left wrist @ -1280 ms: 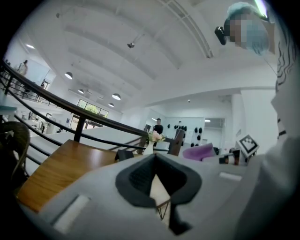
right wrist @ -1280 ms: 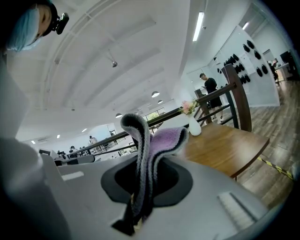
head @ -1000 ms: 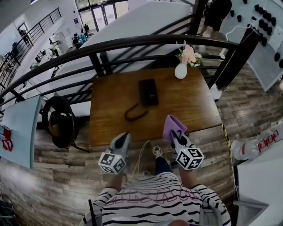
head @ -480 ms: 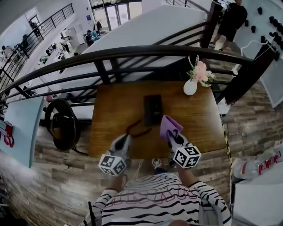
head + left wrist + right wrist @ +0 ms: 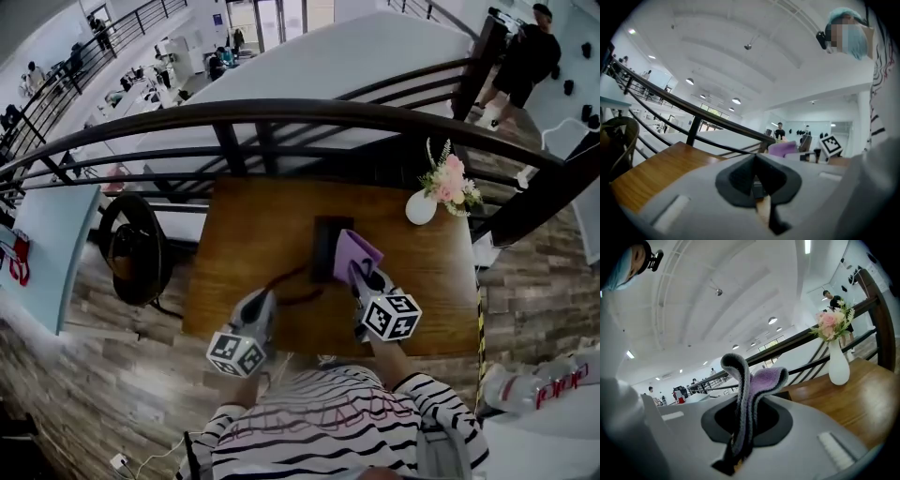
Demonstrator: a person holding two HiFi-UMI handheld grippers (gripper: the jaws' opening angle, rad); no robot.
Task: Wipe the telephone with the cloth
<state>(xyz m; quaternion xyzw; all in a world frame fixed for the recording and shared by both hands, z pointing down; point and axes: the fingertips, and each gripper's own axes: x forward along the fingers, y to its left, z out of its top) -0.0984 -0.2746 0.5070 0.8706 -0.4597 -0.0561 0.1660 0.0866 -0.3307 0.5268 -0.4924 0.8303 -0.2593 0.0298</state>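
A black telephone [image 5: 325,242] lies in the middle of the wooden table [image 5: 244,225], with its dark cord [image 5: 289,285] curling toward the front edge. My right gripper [image 5: 359,273] is shut on a purple cloth [image 5: 354,251], which hangs over the phone's right side. In the right gripper view the cloth [image 5: 751,383] stands folded up out of the right gripper [image 5: 743,420]. My left gripper [image 5: 265,297] hovers at the table's front edge, left of the cord, apart from the phone. The left gripper [image 5: 754,161] is shut, with nothing between its pads.
A white vase [image 5: 420,207] with pink flowers [image 5: 451,182] stands at the table's back right corner. A dark metal railing [image 5: 281,111] runs right behind the table. A black round chair [image 5: 131,246] sits to the left. A person [image 5: 525,54] stands far right.
My right gripper carried the cloth forward over the table onto the phone's right side. The left gripper came up to the table's front edge. The head view tilted forward.
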